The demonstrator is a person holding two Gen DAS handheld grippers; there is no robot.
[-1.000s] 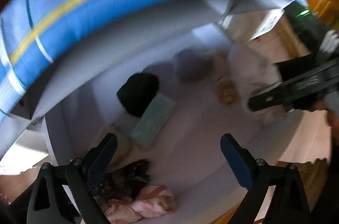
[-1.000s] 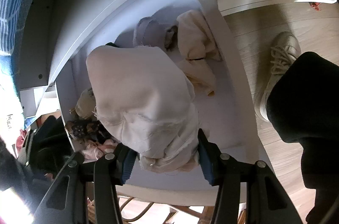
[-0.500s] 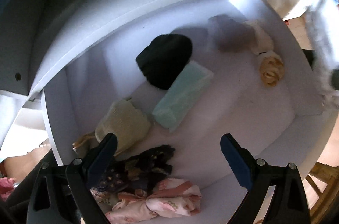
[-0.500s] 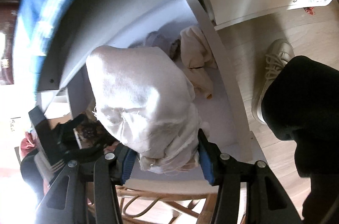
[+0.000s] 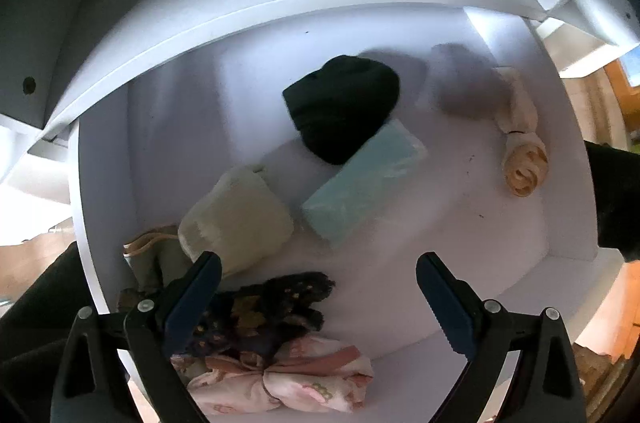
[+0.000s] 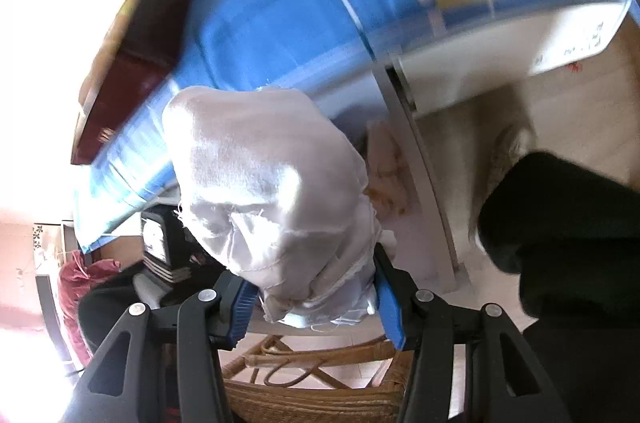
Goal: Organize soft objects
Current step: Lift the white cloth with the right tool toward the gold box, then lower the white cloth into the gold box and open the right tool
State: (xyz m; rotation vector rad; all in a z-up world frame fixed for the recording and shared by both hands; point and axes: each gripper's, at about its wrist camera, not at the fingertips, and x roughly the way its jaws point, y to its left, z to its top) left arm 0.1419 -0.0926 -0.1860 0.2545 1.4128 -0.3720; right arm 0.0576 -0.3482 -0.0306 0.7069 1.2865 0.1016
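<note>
Right gripper clamped on white cloth bundle, held up in front of a blue striped sheet; wicker chair below. Left gripper wide open, empty, over white drawer: black hat, mint pack, cream pouch, dark floral cloth, pink bundle, beige roll.

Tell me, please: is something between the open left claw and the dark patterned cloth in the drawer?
Nothing visible is in the way. The left claw is open directly above the dark patterned cloth, which lies uncovered in the white drawer, beside a pink bundle and a cream pouch.
</note>
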